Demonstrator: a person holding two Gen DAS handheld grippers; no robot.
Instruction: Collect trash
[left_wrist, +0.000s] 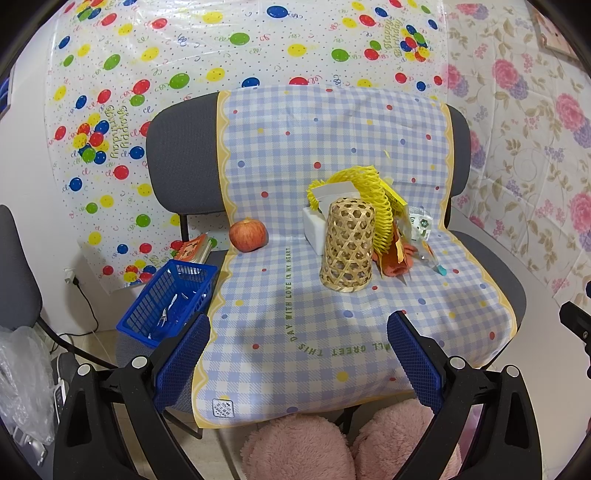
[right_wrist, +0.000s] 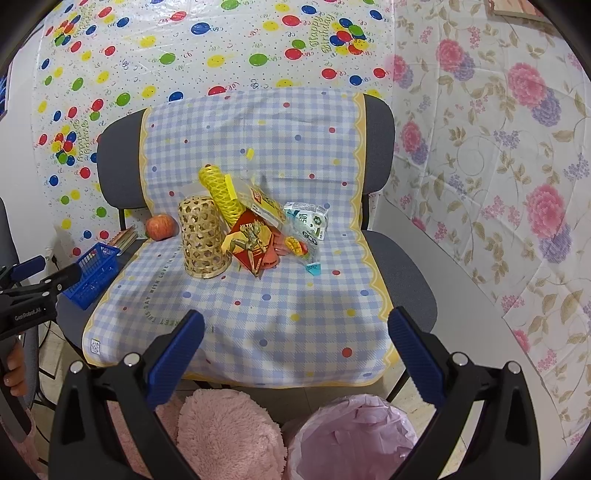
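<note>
front cloth (right_wrist: 258, 325): open | woven basket (right_wrist: 202, 236): blocks wrappers (right_wrist: 255, 240) from left | right side: open

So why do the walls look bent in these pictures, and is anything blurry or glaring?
Left wrist view: the fisheye lens bows the balloon sheet and darkens the corners; light is soft and even, with the woven basket sharp. Right wrist view: the same bending curves the floral sheet; mild glare streaks the balloon plastic near the top, and the pink bin bag looks slightly soft.

Bright even light, sharp, fisheye-warped edges
</note>
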